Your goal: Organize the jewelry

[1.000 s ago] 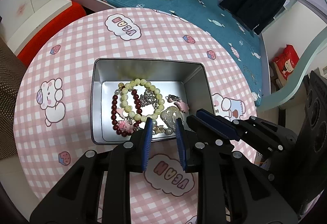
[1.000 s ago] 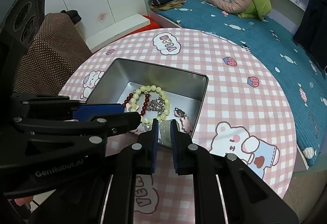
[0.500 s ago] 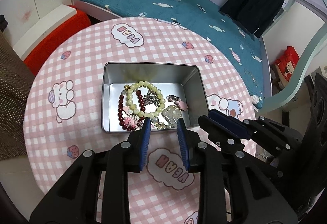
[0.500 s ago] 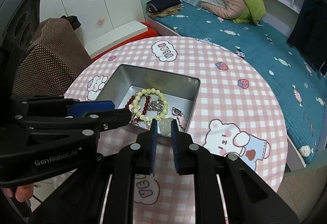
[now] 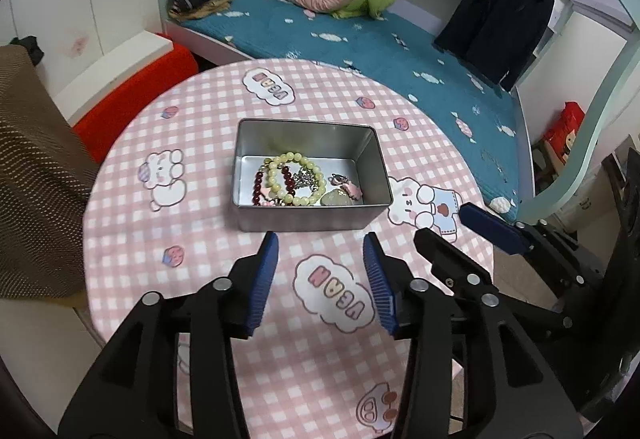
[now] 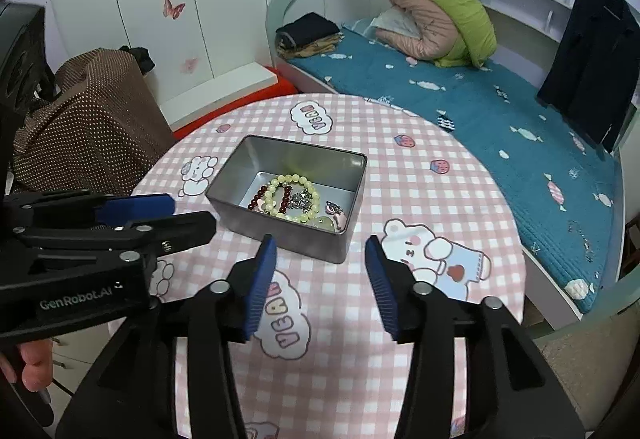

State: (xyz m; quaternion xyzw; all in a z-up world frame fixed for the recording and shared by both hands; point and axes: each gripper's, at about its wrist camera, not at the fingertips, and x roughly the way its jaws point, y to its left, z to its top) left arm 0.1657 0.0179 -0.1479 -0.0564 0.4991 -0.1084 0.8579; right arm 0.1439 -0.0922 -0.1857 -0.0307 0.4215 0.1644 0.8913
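A silver metal tin (image 5: pixel 304 217) (image 6: pixel 276 233) stands in the middle of a round table with a pink checked cloth (image 5: pixel 200 239) (image 6: pixel 420 175). Inside it lie a pale yellow bead bracelet (image 5: pixel 294 179) (image 6: pixel 290 179), a dark red bead bracelet (image 5: pixel 259 183) (image 6: pixel 258 195), a silver chain piece (image 5: pixel 304 179), a pink charm (image 5: pixel 352 191) and a pale stone (image 5: pixel 336 197). My left gripper (image 5: pixel 320 245) is open and empty, held above the cloth in front of the tin. My right gripper (image 6: pixel 320 245) is open and empty, also short of the tin.
A bed with a blue cover (image 5: pixel 360 35) (image 6: pixel 500 111) lies behind the table. A brown dotted chair (image 5: pixel 32 167) (image 6: pixel 88 111) stands at the left. A red cushion (image 5: pixel 136 91) lies beyond the table's left edge. A dark coat (image 5: pixel 500 15) hangs at the right.
Both grippers have pulled back and up from the tin and opened wide. The jewelry stays in the tin.
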